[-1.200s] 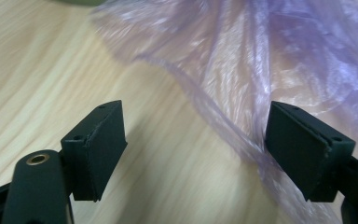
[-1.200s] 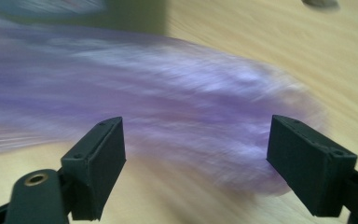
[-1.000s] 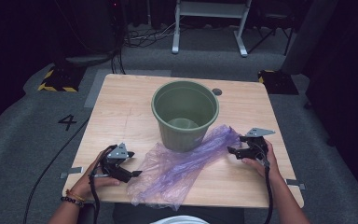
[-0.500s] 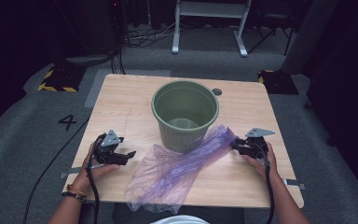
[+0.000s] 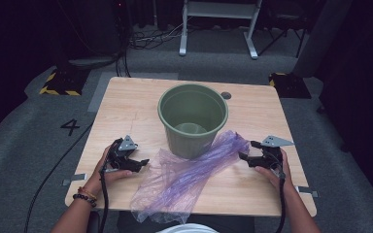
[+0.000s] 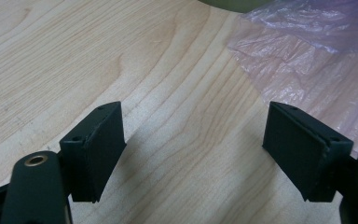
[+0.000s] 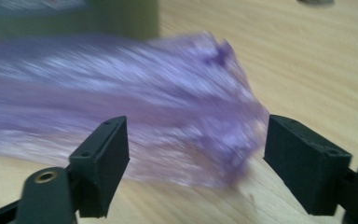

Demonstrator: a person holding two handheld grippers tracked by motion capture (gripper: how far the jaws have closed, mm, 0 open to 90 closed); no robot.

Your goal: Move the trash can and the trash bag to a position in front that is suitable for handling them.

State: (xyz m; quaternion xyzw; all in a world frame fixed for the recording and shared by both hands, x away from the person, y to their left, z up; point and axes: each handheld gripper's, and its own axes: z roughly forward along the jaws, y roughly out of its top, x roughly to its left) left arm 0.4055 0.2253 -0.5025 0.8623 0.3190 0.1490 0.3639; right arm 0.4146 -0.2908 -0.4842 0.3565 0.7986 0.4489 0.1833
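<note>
A green bucket (image 5: 193, 119) stands upright and empty in the middle of the wooden table (image 5: 126, 107). A crumpled purple plastic bag (image 5: 184, 177) lies in front of it, running from the front edge up toward the right. My left gripper (image 5: 143, 162) rests open just left of the bag. In the left gripper view (image 6: 193, 154) bare wood lies between the jaws and the bag (image 6: 317, 60) is off to the right. My right gripper (image 5: 243, 156) is at the bag's right end. Its jaws have just been opening, and the blurred bag end (image 7: 144, 93) lies between them (image 7: 196, 158), untouched by the pads.
A small dark round fitting (image 5: 226, 95) sits in the tabletop behind the bucket. On the grey floor a painted "4" (image 5: 70, 127) and a yellow-black striped base (image 5: 56, 85) lie to the left. White frame legs (image 5: 218, 24) stand at the back.
My left gripper has drawn back from the bag's left edge and shifted a little farther up the table. The right hand has stayed at the bag's right end.
</note>
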